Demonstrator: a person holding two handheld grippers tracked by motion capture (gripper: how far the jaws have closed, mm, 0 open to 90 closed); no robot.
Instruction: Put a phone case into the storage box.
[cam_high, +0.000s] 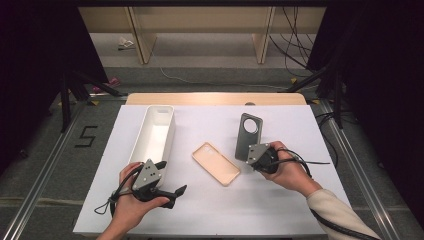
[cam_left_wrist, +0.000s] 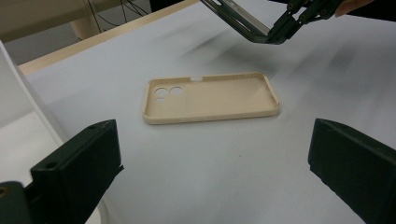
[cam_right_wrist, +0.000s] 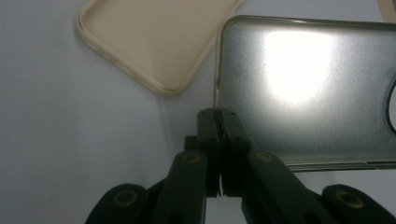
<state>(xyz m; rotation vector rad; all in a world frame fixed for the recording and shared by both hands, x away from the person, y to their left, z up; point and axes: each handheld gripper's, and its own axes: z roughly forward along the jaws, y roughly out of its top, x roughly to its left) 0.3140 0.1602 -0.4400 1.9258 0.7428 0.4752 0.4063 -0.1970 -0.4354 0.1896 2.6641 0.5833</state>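
Note:
A beige phone case (cam_high: 216, 163) (cam_left_wrist: 210, 98) (cam_right_wrist: 154, 42) lies open side up in the middle of the white table (cam_high: 280, 200). To its right, a grey phone case (cam_high: 248, 135) (cam_left_wrist: 238, 25) (cam_right_wrist: 308, 88) with a round camera hole is tilted up off the table. My right gripper (cam_high: 251, 157) (cam_right_wrist: 218, 114) (cam_left_wrist: 280, 32) is shut on its near edge. At the front left, my left gripper (cam_high: 172, 177) (cam_left_wrist: 215, 133) is open with nothing between its jaws. It points toward the beige case.
A long white tray (cam_high: 156, 137) (cam_left_wrist: 18, 93) stands at the left, just beyond my left gripper. The table's wooden back edge (cam_high: 215, 98) runs behind. Tripod legs (cam_high: 75, 87) and cables (cam_high: 295, 50) are on the floor beyond the table.

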